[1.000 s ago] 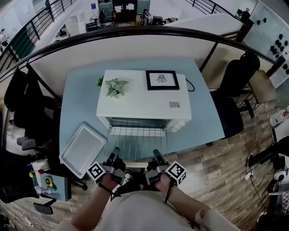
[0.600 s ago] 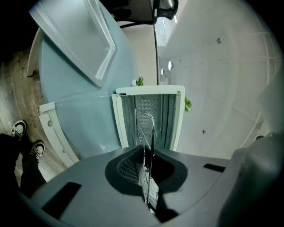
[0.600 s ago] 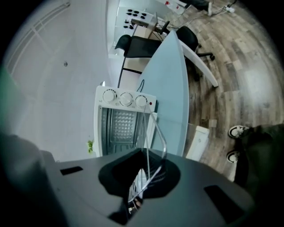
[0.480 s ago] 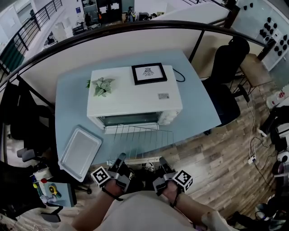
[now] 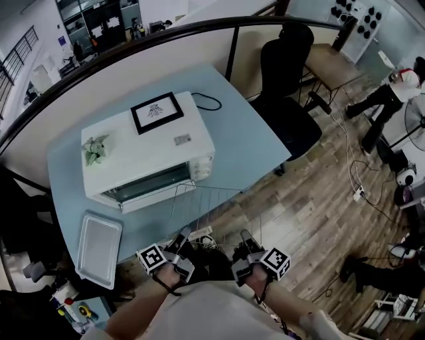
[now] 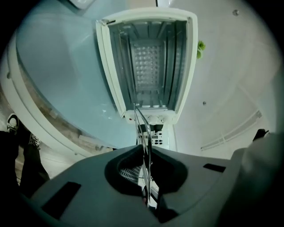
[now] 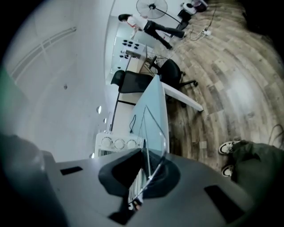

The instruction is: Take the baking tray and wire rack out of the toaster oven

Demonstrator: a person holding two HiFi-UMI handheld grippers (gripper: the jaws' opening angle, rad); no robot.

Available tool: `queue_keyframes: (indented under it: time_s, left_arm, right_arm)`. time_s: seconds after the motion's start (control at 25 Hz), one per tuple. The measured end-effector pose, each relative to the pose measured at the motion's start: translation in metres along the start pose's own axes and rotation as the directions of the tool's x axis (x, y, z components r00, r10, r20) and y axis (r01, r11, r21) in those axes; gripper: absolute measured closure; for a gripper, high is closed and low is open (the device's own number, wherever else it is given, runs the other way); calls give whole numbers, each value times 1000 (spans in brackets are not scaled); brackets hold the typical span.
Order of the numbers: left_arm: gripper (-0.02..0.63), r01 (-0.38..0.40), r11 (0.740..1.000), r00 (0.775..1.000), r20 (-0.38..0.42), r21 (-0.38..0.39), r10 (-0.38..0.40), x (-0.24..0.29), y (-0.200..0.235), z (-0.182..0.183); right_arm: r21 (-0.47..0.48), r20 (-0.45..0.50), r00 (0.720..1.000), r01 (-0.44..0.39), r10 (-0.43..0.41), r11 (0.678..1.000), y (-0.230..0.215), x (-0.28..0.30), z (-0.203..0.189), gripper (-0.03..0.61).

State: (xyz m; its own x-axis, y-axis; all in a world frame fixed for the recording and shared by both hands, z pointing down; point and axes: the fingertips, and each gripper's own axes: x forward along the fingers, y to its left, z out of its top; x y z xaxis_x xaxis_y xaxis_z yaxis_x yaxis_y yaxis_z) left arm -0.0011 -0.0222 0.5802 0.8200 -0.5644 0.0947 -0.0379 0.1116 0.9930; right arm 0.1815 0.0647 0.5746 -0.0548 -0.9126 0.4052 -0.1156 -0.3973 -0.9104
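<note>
One rack (image 5: 216, 211) hangs clear of the one open oven (image 5: 149, 156), over the counter (image 5: 246, 143) edge. The left gripper (image 5: 184, 236) and right gripper (image 5: 245, 238) jaws are each clamped on its near edge. One tray (image 5: 98, 247) lies on the counter, left. One frame (image 5: 157, 111) and one plant (image 5: 94, 150) top the oven.

Office-type workspace on an upper level, not a kitchen.
A dark curved handrail (image 5: 133, 41) bounds the far side, and more work areas (image 5: 99, 26) show beyond it at the far left. A black office chair (image 5: 285, 73) stands at the far right of a pale blue table (image 5: 246, 143) that bears a white toaster oven (image 5: 149, 156). The wood-plank floor (image 5: 319, 219) on the right carries loose cables (image 5: 355, 172) and a standing fan (image 7: 151, 8).
</note>
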Motion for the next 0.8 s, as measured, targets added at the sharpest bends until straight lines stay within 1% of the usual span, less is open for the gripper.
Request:
queue_keyframes:
  time_s: [0.08, 0.2, 0.36, 0.52, 0.72, 0.8]
  left_arm:
    - [604, -3, 1000, 999, -54, 5, 3, 16, 1, -15]
    - [604, -2, 1000, 991, -137, 16, 4, 39, 1, -39]
    - [604, -15, 999, 978, -206, 36, 22, 64, 5, -57]
    - [604, -30, 998, 972, -231, 48, 40, 89, 10, -63]
    - [604, -82, 991, 966, -235, 106, 105, 121, 27, -59]
    - [604, -107, 987, 965, -228, 118, 132, 133, 34, -58]
  right_arm:
    - [11, 44, 999, 18, -18, 1000, -7, -11, 16, 571]
    - [41, 105, 994, 20, -24, 999, -17, -28, 40, 571]
    - [78, 174, 984, 17, -30, 997, -25, -41, 62, 571]
    - [80, 218, 975, 17, -34, 997, -32, -38, 83, 571]
    - [48, 245, 968, 39, -50, 998, -43, -13, 113, 571]
    - [56, 254, 965, 46, -59, 997, -47, -1, 125, 571]
